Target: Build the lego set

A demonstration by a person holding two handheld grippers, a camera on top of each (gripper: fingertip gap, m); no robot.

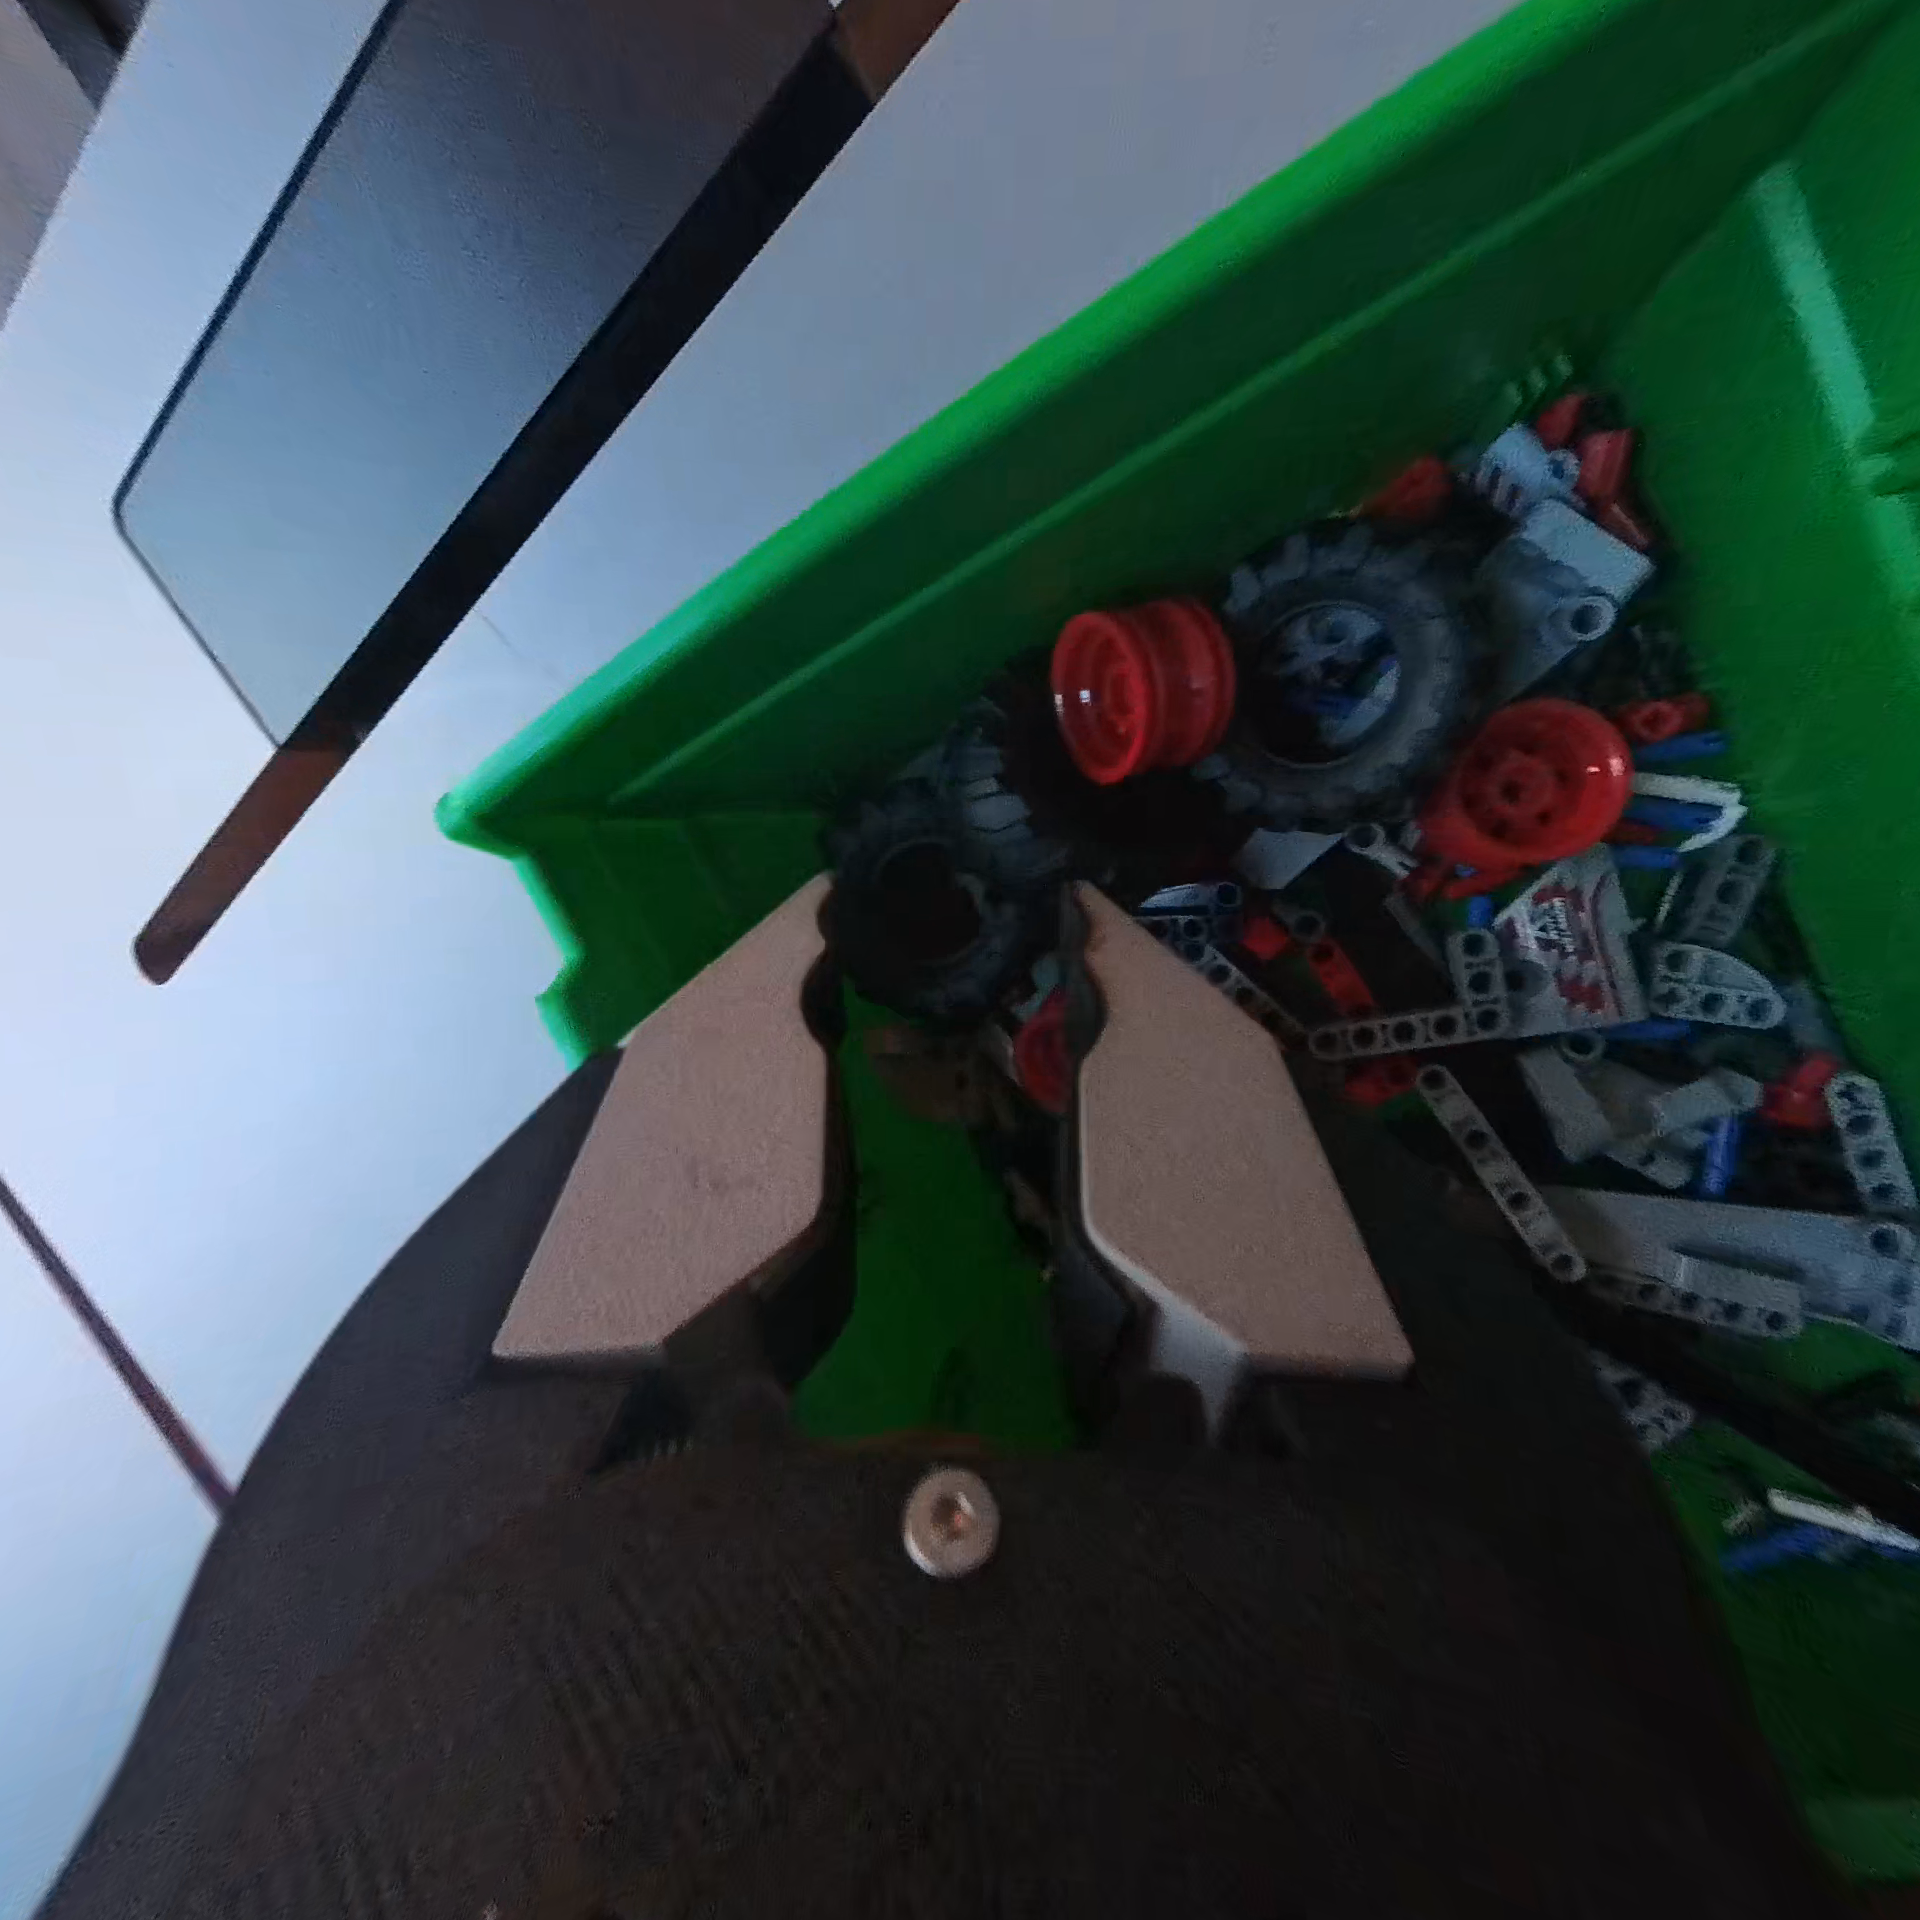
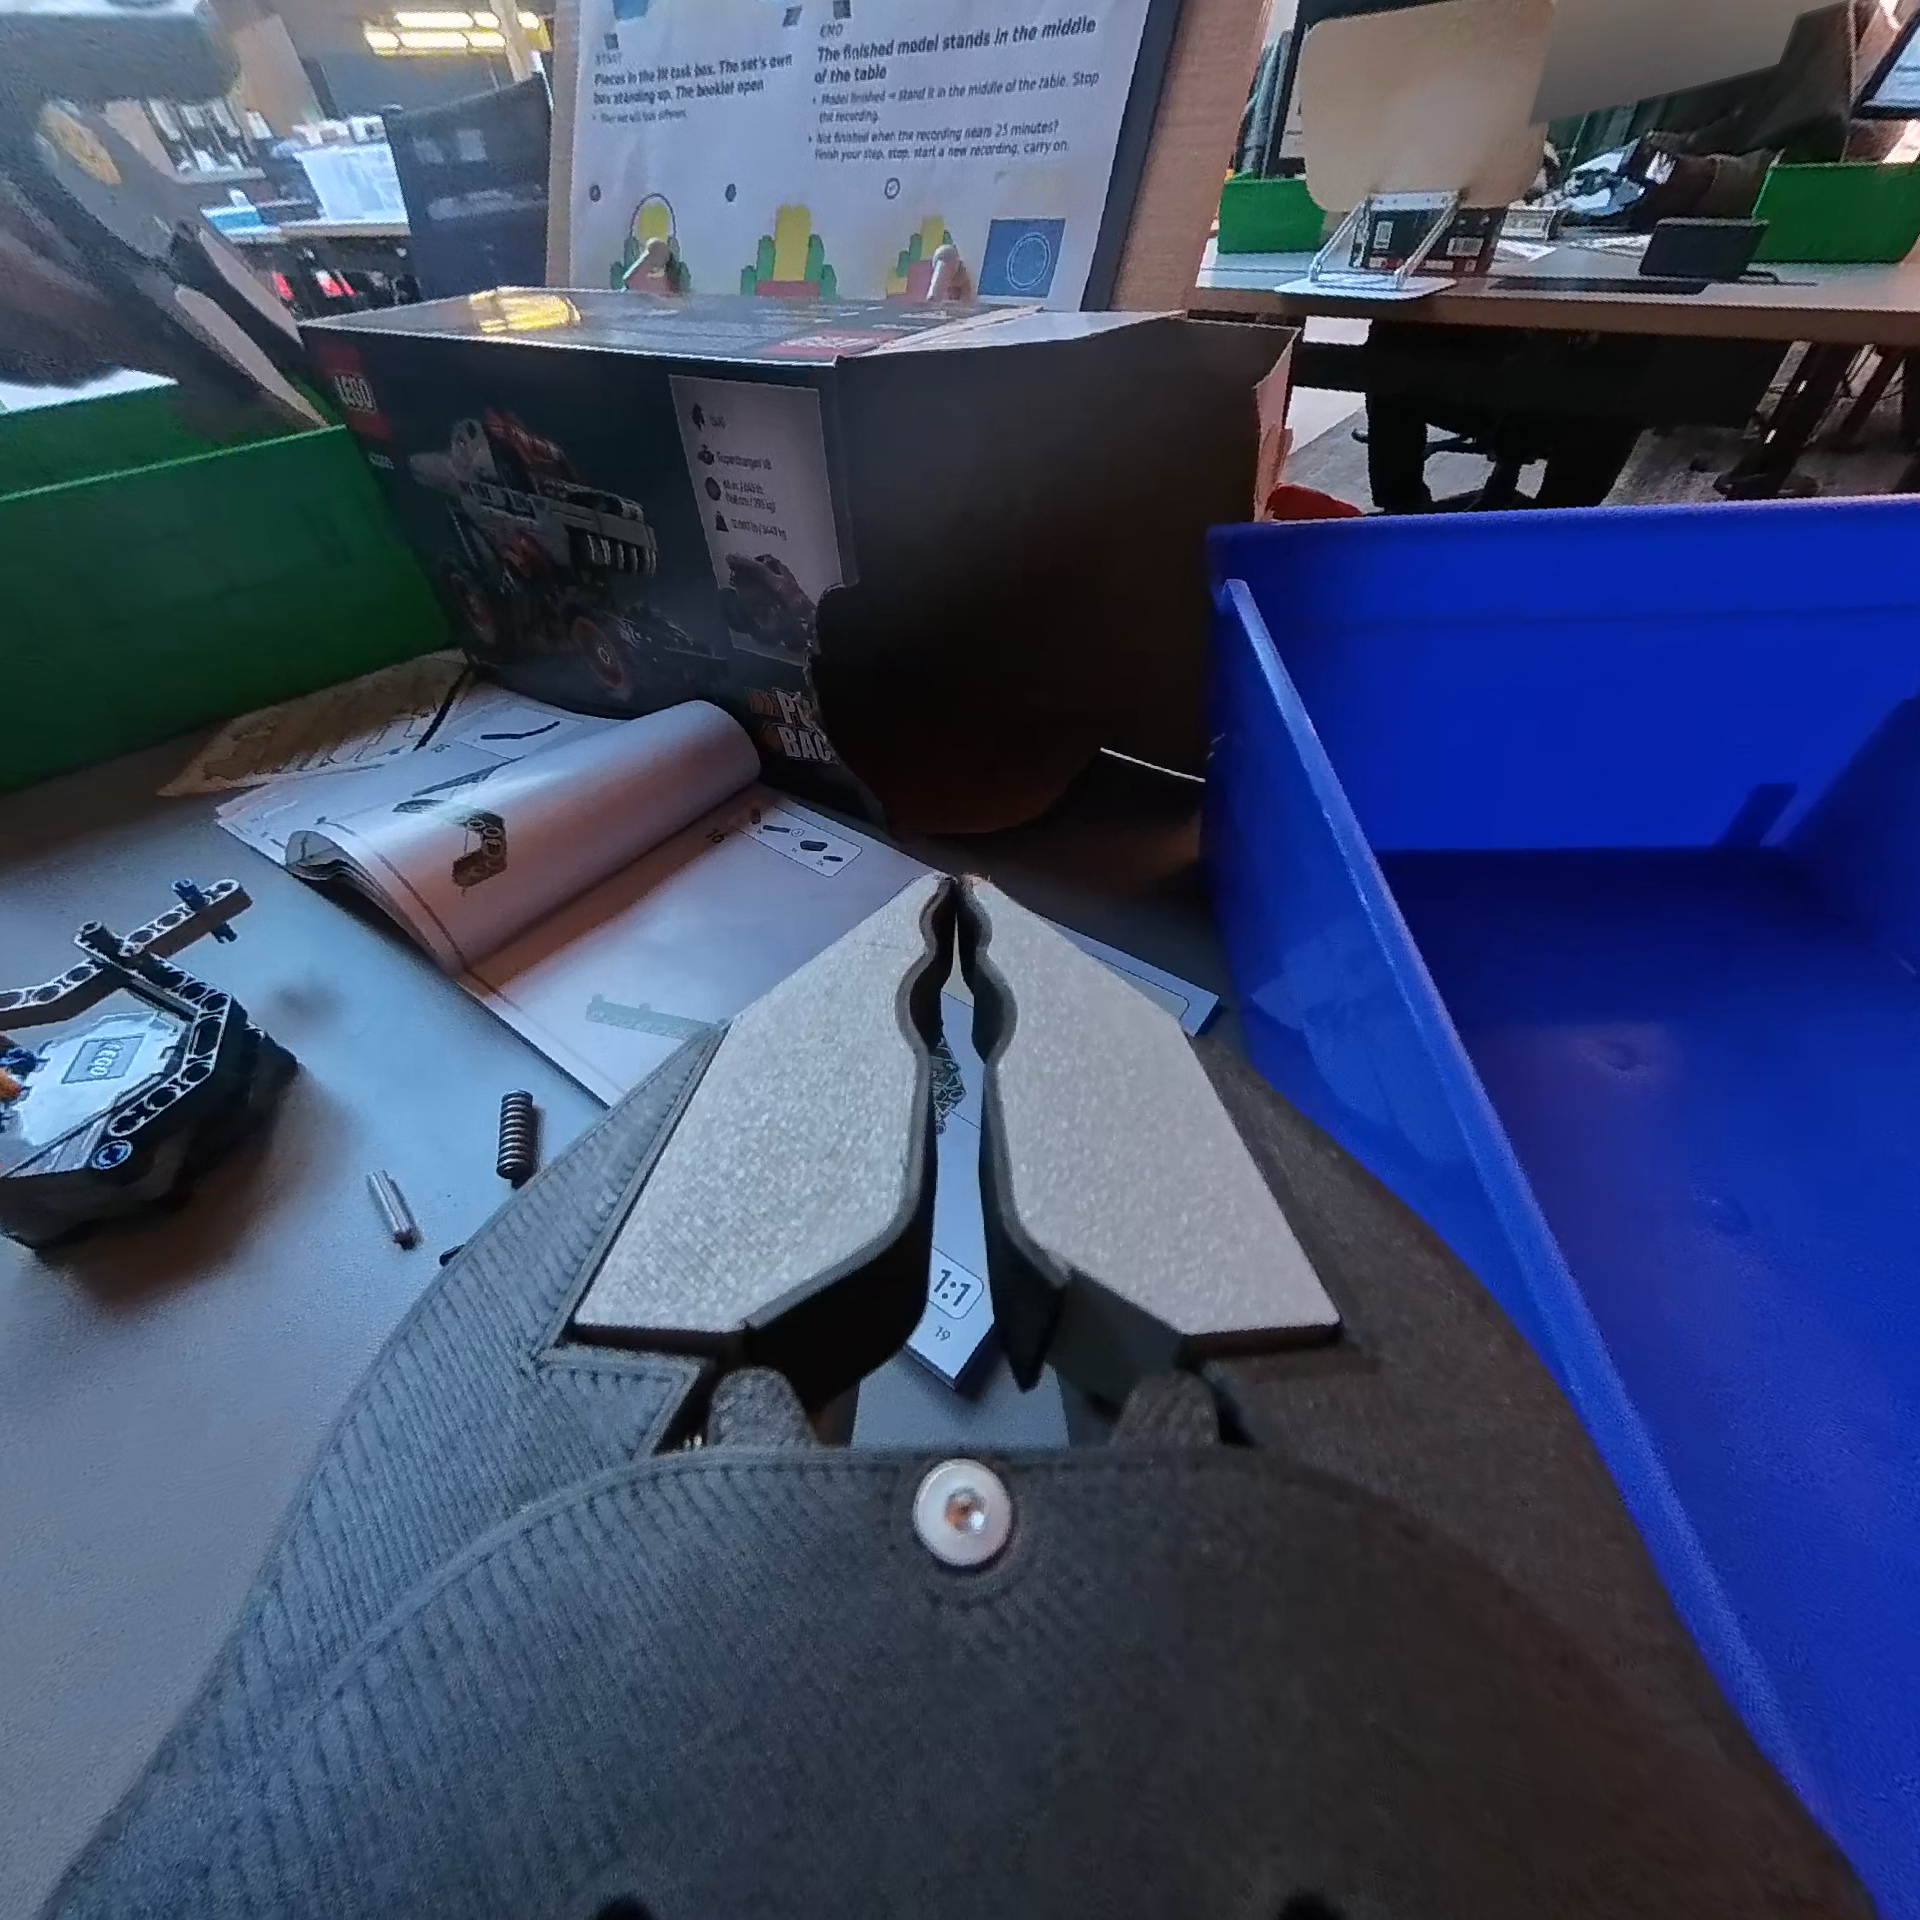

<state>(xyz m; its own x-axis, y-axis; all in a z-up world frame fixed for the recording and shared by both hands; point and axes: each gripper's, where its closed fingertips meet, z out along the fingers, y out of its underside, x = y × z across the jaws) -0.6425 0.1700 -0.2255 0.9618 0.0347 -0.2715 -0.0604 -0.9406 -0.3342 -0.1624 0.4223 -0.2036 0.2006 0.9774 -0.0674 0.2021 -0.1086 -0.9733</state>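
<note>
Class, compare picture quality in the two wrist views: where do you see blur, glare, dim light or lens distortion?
Left wrist view: dim and bluish, motion-smeared, the green bin edges soft. Right wrist view: brighter and sharper on the booklet, glare on the set's box top, background soft, the blue bin wall bowed by the wide lens.

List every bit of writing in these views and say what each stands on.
Writing located, not repeated.
White poster: legible printed lines.
Dark set box: logo, small-print panel, bold lettering low down.
Open booklet: step and page numbers.
Part-built model: small logo plate.
Printed grey piece in the green bin: too blurred.
</note>
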